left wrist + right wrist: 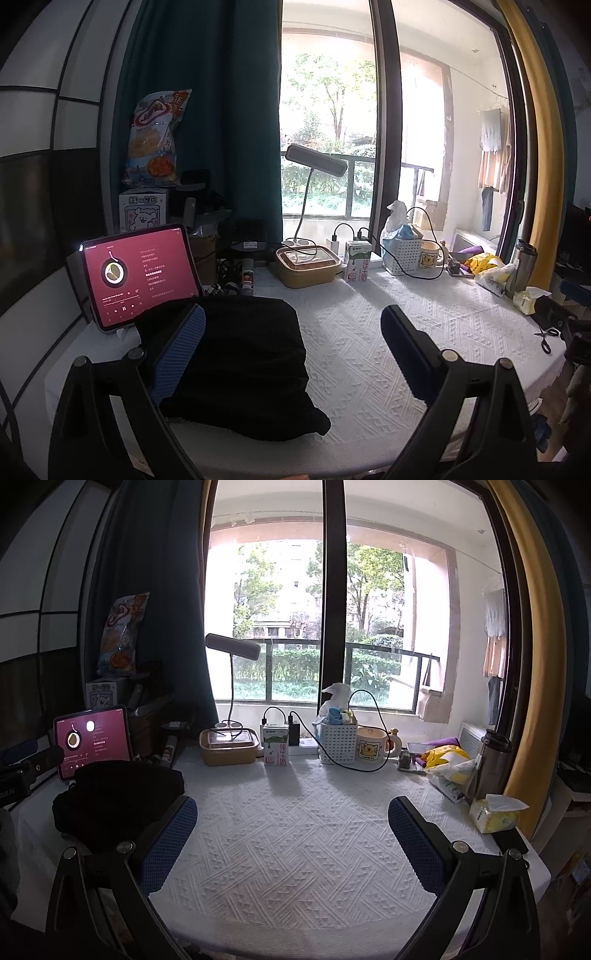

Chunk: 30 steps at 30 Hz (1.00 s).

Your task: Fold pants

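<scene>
The black pants [243, 365] lie folded in a compact bundle on the left side of the white textured tablecloth [369, 354]. In the left wrist view my left gripper [295, 350] is open, its left finger over the bundle, its right finger above bare cloth. In the right wrist view the pants [118, 797] sit at the left, just beyond the left finger. My right gripper [291, 834] is open and empty above the middle of the tablecloth [295, 830].
A tablet [140, 273] with a red screen stands behind the pants. Along the window stand a lunch box [229, 747], milk carton [275, 749], white basket [338, 740], mug [371, 747], thermos [491, 768] and tissue pack [498, 812]. Scissors [546, 338] lie at the right edge.
</scene>
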Available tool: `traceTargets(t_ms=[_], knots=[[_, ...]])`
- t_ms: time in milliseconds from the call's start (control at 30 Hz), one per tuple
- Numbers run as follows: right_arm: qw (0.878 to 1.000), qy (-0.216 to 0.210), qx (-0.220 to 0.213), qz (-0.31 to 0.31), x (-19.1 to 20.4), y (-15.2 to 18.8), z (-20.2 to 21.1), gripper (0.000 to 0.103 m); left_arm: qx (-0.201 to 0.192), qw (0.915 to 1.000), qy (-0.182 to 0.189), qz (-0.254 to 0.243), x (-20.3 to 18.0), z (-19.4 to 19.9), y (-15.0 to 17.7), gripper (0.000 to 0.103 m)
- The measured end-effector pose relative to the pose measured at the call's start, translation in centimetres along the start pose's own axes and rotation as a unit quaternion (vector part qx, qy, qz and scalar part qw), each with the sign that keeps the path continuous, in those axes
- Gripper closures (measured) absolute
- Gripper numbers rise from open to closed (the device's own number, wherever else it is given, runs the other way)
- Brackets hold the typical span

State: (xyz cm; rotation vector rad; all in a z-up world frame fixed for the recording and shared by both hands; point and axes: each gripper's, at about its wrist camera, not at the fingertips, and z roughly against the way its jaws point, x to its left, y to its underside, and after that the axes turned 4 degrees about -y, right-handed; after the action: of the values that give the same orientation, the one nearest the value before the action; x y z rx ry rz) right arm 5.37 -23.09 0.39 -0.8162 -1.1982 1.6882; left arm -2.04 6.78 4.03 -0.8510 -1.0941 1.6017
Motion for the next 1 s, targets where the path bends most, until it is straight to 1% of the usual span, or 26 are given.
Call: traceTargets(t_ms=[1000], knots=[[1.000,0.000,0.004,-0.002,-0.15,0.37,-0.16,0.000,0.003,1.0000,0.003,-0.004,-0.22,-0.17,0.11,0.008]])
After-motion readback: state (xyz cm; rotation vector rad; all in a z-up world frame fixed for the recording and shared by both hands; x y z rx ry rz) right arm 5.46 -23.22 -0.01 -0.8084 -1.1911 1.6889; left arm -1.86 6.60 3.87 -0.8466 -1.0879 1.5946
